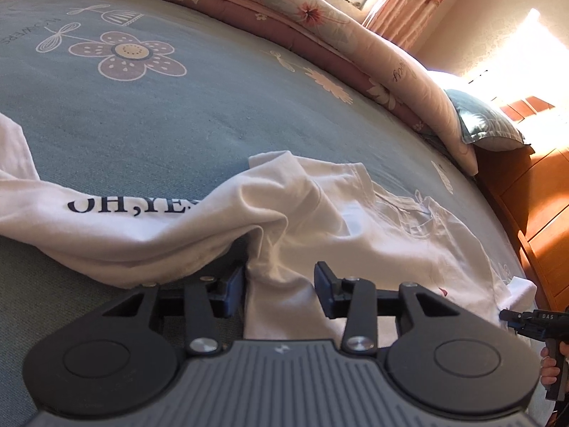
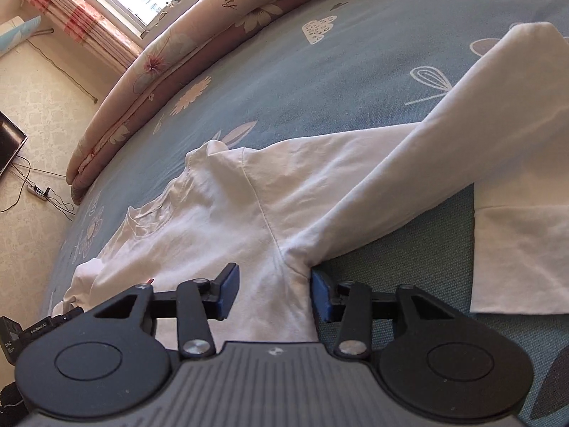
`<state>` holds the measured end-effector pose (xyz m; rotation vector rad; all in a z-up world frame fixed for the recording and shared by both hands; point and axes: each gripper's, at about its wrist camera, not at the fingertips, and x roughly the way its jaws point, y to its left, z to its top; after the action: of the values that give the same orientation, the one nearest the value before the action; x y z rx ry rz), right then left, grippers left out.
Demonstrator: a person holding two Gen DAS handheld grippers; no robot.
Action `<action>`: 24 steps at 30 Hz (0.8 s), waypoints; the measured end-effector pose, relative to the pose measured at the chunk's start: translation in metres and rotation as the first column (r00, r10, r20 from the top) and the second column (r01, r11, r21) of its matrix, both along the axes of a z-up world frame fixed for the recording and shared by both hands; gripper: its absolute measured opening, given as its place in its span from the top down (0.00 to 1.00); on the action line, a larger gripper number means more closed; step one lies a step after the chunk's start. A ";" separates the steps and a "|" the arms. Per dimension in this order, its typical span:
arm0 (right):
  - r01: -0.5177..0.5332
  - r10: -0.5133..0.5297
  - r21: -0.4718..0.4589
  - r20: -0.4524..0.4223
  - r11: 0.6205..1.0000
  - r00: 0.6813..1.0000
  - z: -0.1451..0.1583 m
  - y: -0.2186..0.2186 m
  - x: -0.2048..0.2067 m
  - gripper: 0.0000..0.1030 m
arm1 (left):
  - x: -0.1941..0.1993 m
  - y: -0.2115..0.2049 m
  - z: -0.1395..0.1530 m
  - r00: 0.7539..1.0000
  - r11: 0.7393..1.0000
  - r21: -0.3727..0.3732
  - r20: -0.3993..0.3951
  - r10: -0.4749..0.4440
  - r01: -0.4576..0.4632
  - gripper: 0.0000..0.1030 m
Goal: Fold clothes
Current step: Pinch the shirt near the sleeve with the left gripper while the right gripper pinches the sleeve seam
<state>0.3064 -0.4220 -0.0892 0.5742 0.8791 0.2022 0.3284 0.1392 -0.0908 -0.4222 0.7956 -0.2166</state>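
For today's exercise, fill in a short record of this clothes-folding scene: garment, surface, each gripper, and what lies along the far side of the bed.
garment: white long-sleeved shirt, crumpled, dark lettering on it
surface: blue flower-print bed sheet
left gripper: open, jaws either side of a raised fold of shirt
right gripper: open, jaws astride the shirt's underarm
far side: folded pink floral quilt
fold state: not yet folded, one sleeve stretched out
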 end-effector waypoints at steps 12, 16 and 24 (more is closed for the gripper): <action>0.035 -0.029 -0.164 0.038 0.986 0.999 0.002 0.012 0.006 0.88 | 0.005 0.002 0.004 0.999 0.997 0.065 -0.011 0.039 -0.038 0.86; 0.054 -0.054 -0.146 0.007 0.988 0.999 0.013 0.010 -0.010 0.82 | -0.019 -0.008 0.017 0.999 0.991 0.133 -0.042 -0.014 0.019 0.79; -0.069 0.092 -0.221 0.094 0.973 0.991 0.072 0.042 -0.090 0.62 | -0.112 -0.012 0.031 0.988 0.992 0.082 -0.127 -0.086 0.097 0.57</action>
<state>0.2162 -0.3798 -0.0173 0.3208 0.8119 0.2047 0.2162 0.1267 -0.0600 -0.3181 0.9436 -0.2420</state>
